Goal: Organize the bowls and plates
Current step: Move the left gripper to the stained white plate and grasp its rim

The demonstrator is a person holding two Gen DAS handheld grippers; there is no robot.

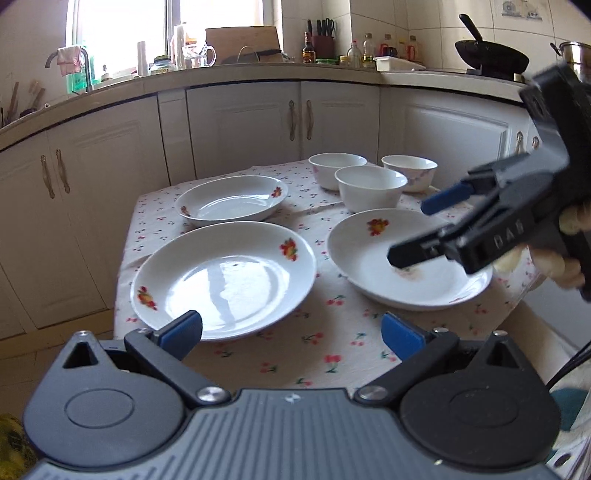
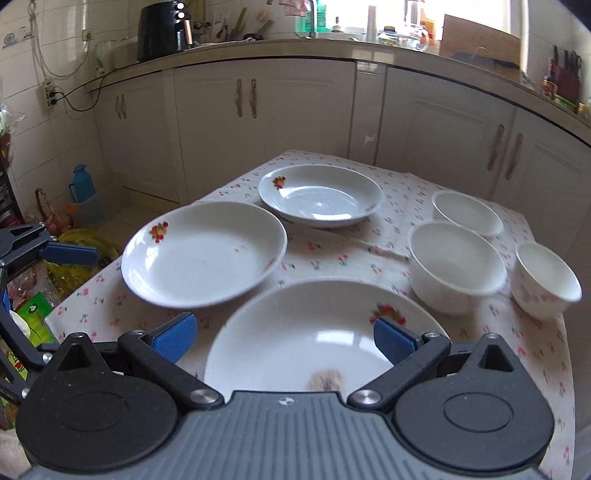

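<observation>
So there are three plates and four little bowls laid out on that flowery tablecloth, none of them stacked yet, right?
Not quite: there are three bowls, not four, as the right wrist view shows. The three plates do lie unstacked on the flowery tablecloth.

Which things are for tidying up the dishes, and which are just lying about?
For the job:
- three plates
- three bowls

Just lying about:
- wok
- knife block
- sauce bottles
- black appliance
- blue flask
</observation>
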